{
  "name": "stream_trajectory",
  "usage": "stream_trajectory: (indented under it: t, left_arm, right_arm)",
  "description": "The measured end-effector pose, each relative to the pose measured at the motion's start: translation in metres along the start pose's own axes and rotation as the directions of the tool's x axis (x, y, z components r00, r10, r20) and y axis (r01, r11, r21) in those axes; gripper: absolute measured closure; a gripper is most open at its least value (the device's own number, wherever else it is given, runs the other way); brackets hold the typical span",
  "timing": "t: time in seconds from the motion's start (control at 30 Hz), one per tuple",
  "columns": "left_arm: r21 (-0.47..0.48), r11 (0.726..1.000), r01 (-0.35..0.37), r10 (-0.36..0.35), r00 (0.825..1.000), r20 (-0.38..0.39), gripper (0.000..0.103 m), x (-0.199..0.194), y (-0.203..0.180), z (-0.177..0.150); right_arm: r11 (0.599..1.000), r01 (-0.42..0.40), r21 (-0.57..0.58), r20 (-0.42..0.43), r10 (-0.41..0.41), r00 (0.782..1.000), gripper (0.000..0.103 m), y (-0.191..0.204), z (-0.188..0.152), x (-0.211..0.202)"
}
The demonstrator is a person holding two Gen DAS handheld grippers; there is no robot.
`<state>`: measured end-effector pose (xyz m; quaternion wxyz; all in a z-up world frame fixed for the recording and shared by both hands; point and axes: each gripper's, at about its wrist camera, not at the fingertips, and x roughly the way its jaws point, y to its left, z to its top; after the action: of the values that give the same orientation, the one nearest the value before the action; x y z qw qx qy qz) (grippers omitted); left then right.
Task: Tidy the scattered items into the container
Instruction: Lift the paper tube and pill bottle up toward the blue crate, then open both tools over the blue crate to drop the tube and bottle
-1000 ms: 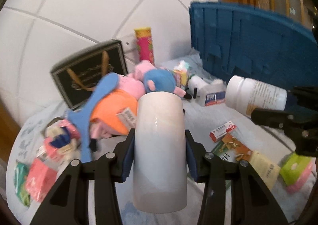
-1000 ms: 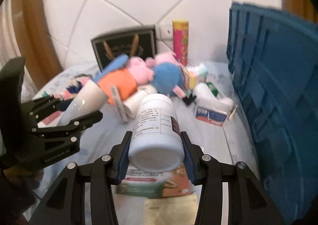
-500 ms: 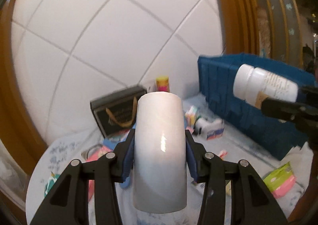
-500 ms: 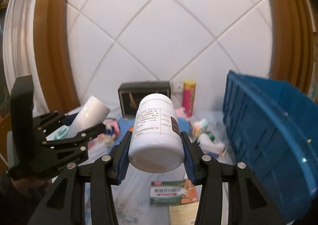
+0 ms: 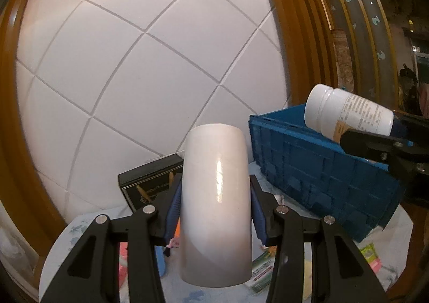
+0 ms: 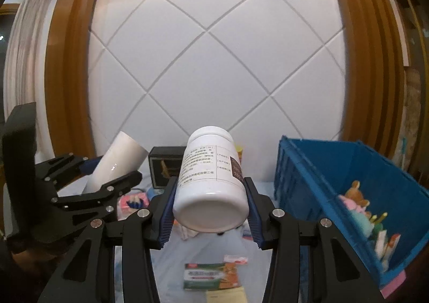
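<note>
My left gripper [image 5: 214,209] is shut on a plain white cylinder [image 5: 215,195] and holds it high above the table. It also shows in the right wrist view [image 6: 115,163]. My right gripper [image 6: 210,206] is shut on a white pill bottle [image 6: 210,185] with a printed label, also held high. In the left wrist view the pill bottle [image 5: 348,118] hangs over the near rim of the blue crate [image 5: 321,174]. The blue crate [image 6: 321,177] stands at the right and holds a plush bear and several small items.
A black gift box [image 6: 163,166] stands against the white tiled wall [image 6: 209,62]. A green and orange medicine box [image 6: 211,275] and small packets lie on the cloth below. Pink packets [image 6: 131,201] lie at the left. Wooden frames flank the wall.
Both grippers have risen well above the table with their loads. The pill bottle has moved over the crate's rim. The plush toys and clutter have dropped out of view.
</note>
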<state>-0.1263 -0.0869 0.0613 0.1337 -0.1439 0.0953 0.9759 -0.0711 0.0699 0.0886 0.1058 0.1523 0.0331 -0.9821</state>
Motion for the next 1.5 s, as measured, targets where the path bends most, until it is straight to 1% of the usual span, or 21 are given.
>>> stream_trajectory:
  t: [0.2, 0.37, 0.6, 0.83, 1.03, 1.2, 1.3, 1.33, 1.37, 1.4, 1.43, 1.47, 1.5]
  left_arm:
    - [0.012, 1.000, 0.001, -0.001, 1.000, 0.012, 0.058, 0.007, -0.057, 0.018]
    - [0.036, 0.999, 0.002, -0.003, 1.000, 0.024, 0.058, 0.017, -0.100, 0.043]
    - [0.077, 0.996, 0.042, -0.046, 0.998, 0.048, 0.058, 0.042, -0.176, 0.071]
    - [0.106, 0.990, 0.089, -0.092, 0.995, 0.025, 0.058, 0.079, -0.239, 0.096]
    - [0.125, 0.984, 0.126, -0.127, 0.992, 0.003, 0.058, 0.108, -0.275, 0.114]
    - [0.153, 0.979, 0.135, -0.135, 0.991, -0.011, 0.058, 0.123, -0.293, 0.124]
    - [0.170, 0.974, 0.149, -0.145, 0.989, -0.036, 0.058, 0.134, -0.301, 0.128]
    - [0.181, 0.972, 0.148, -0.143, 0.989, -0.042, 0.057, 0.136, -0.305, 0.130]
    - [0.191, 0.970, 0.148, -0.141, 0.989, -0.047, 0.055, 0.138, -0.309, 0.132]
    - [0.203, 0.969, 0.139, -0.133, 0.990, -0.046, 0.041, 0.139, -0.312, 0.134]
    - [0.214, 0.970, 0.119, -0.114, 0.993, -0.031, 0.018, 0.137, -0.315, 0.135]
    - [0.221, 0.970, 0.101, -0.101, 0.995, -0.010, 0.007, 0.134, -0.316, 0.137]
    - [0.220, 0.971, 0.090, -0.095, 0.995, 0.014, 0.000, 0.129, -0.317, 0.138]
  right_arm:
    - [1.000, 0.010, -0.008, 0.018, -0.010, 1.000, 0.058, -0.049, 0.007, -0.020]
    - [1.000, 0.029, -0.004, 0.040, -0.029, 0.999, 0.058, -0.098, 0.007, -0.034]
    - [0.994, 0.104, 0.019, 0.041, -0.105, 0.994, 0.058, -0.180, 0.005, -0.052]
    - [0.983, 0.181, 0.028, 0.003, -0.181, 0.983, 0.058, -0.250, 0.003, -0.058]
    - [0.968, 0.249, 0.038, -0.025, -0.249, 0.968, 0.058, -0.302, 0.008, -0.057]
    - [0.960, 0.272, 0.069, -0.069, -0.268, 0.961, 0.058, -0.337, 0.009, -0.048]
    - [0.954, 0.287, 0.083, -0.097, -0.279, 0.955, 0.057, -0.356, 0.009, -0.038]
    - [0.952, 0.293, 0.089, -0.107, -0.283, 0.953, 0.056, -0.360, 0.009, -0.033]
    - [0.949, 0.299, 0.095, -0.117, -0.288, 0.950, 0.052, -0.365, 0.009, -0.029]
    - [0.947, 0.305, 0.101, -0.129, -0.292, 0.948, 0.038, -0.370, 0.009, -0.024]
    - [0.945, 0.311, 0.105, -0.137, -0.296, 0.945, 0.023, -0.375, 0.009, -0.021]
    - [0.943, 0.317, 0.105, -0.138, -0.302, 0.943, 0.018, -0.377, 0.009, -0.019]
    - [0.941, 0.323, 0.106, -0.138, -0.308, 0.941, 0.015, -0.380, 0.009, -0.018]
